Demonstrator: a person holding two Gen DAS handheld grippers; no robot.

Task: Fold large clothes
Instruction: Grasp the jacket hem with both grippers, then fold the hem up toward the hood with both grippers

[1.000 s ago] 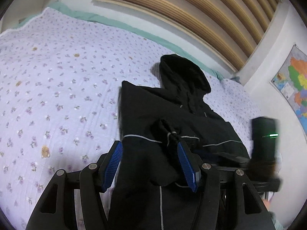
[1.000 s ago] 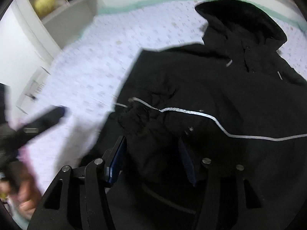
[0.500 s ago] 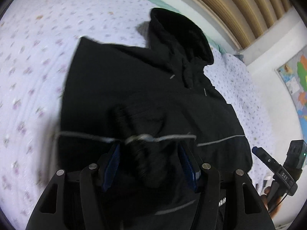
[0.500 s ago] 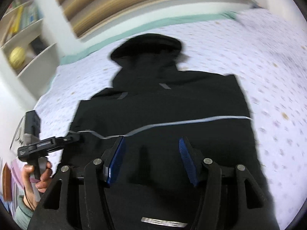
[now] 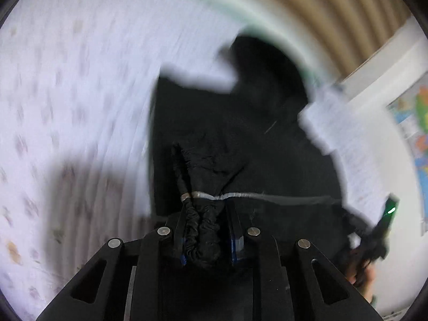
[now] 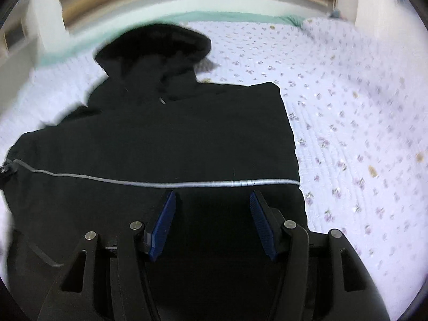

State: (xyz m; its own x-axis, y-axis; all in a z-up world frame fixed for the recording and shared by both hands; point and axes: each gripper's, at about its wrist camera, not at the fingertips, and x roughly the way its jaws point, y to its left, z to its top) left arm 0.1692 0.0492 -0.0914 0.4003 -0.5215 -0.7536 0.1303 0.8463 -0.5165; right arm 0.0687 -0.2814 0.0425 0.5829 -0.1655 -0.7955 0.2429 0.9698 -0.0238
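Presently:
Left gripper [image 5: 207, 230]: jaws just closed, pinching bunched cuff [image 5: 198, 235].
Right gripper [image 6: 211, 224]: spread above jacket [image 6: 174, 139], nothing held.
Surround: floral bedspread [image 6: 347, 133]; wall map [image 5: 417, 123].

Floral bedspread [image 6: 347, 123], slatted headboard [image 5: 334, 26], wall map [image 5: 417, 123]

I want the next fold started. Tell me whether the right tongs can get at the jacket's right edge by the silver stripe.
Probably yes. The right tongs stand open just above the black jacket; its edge at the silver stripe lies bare on the bedspread, nothing between.
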